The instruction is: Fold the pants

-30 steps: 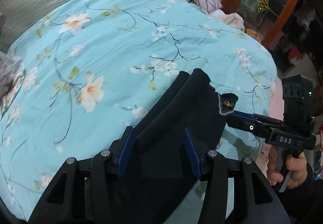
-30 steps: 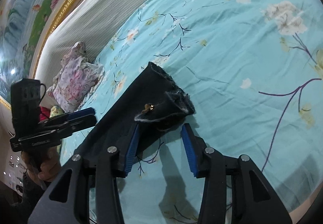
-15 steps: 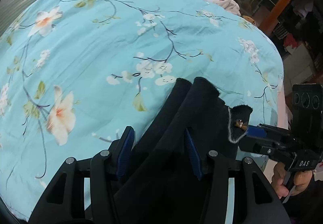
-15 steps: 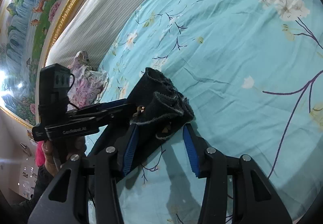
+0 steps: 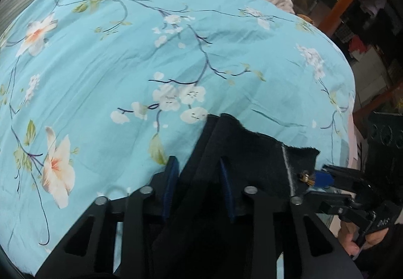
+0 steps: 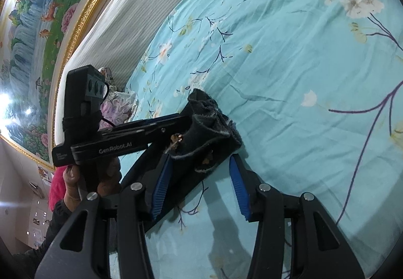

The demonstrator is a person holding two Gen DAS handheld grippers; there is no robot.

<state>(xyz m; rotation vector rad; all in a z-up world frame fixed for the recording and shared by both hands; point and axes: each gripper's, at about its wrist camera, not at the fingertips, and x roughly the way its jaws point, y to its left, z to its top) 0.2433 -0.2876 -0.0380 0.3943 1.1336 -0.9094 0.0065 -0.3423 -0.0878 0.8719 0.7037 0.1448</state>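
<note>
Where jaws close, pants (image 5: 241, 153) apparently between

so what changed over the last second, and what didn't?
The left gripper came down along the dark pants toward the waistband end, and its jaws are closing with the fabric between them. In the right wrist view it now reaches in beside the right gripper. The right gripper stayed put, jaws astride the bunched waistband but not clamped. The pants still lie on the floral bedspread.
</note>
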